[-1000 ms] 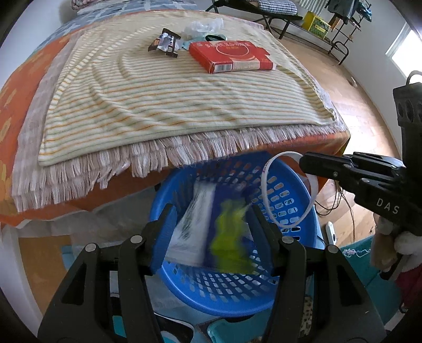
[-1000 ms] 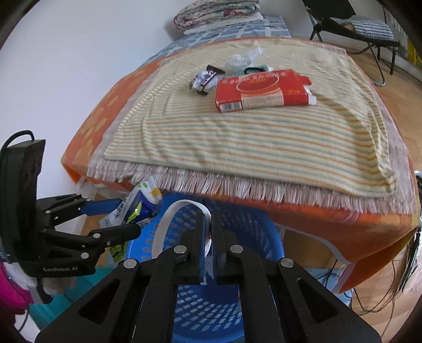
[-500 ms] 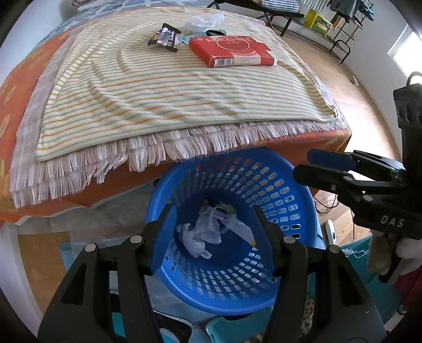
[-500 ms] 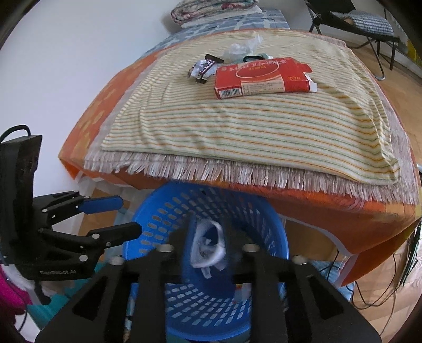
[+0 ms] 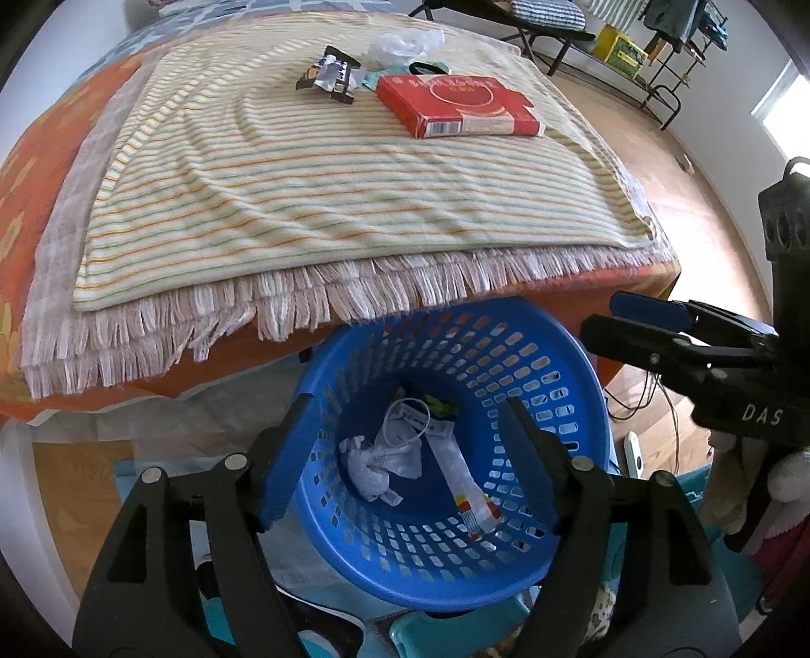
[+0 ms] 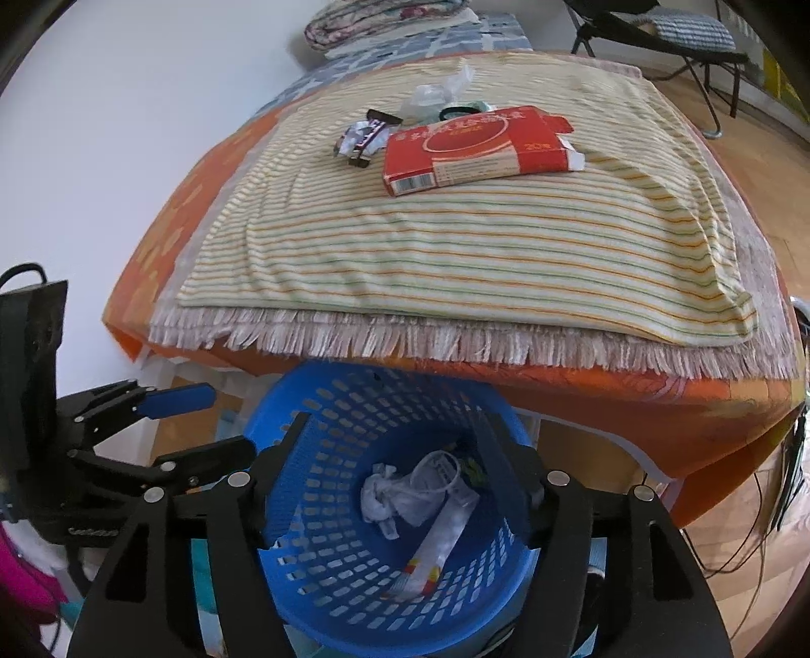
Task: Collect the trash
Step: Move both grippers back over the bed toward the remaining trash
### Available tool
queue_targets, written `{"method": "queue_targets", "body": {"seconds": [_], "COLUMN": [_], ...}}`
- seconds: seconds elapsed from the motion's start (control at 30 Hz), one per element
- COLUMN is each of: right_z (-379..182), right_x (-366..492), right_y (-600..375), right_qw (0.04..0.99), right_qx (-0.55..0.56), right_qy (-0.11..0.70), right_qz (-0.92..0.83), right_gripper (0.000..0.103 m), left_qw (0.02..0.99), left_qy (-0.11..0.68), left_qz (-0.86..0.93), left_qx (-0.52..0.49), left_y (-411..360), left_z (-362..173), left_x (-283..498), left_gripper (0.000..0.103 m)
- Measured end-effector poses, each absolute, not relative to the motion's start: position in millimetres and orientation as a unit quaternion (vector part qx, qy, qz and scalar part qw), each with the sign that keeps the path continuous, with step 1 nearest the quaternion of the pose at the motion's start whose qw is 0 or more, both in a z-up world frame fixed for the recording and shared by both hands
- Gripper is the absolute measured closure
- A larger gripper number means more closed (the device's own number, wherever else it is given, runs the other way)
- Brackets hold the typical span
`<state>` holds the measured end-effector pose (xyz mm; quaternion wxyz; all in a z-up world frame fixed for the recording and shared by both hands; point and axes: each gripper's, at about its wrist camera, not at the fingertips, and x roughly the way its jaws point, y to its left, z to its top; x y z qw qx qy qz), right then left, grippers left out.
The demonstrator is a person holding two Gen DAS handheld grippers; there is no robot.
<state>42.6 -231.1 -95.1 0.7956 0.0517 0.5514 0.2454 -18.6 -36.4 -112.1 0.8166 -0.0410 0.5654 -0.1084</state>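
The trash that both tongs were holding a second ago is now lying at the bottom of the blue basket [image 5: 552, 354]: a crumpled white tissue [image 5: 377, 468], a thin white ring [image 5: 405, 422] and a long white wrapper [image 5: 463, 481]. The left gripper [image 5: 407, 463] and the right gripper [image 6: 392, 473] are hanging over the basket, and their jaws have just been opening, with nothing between them. A red box [image 5: 458, 106], a dark candy wrapper [image 5: 331, 76] and a clear plastic bag [image 5: 405, 43] are still lying on the striped blanket [image 5: 304, 202].
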Motion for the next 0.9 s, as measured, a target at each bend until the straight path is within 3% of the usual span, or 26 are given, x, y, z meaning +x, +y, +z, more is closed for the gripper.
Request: {"method": "queue_targets", "body": {"seconds": [0.4, 0.9], "right_z": [-76.5, -51.5], "right_x": [74.4, 143.6], "right_y": [-251.4, -260.6], "right_qw": [0.803, 0.826], "right_qx": [0.103, 0.082], "right_qy": [0.538, 0.495], "right_qz": [0.236, 0.258], "right_gripper": [0.036, 0.035], "left_qw": [0.831, 0.849], "left_qy": [0.546, 0.523], "left_qz": [-0.096, -0.063], "left_qx": [-0.043, -0.033], "left_y": [-32.1, -18.5], "left_z": [-88.2, -65.0], "left_x": [17.5, 95.6], "left_gripper": [0.028, 0.028]}}
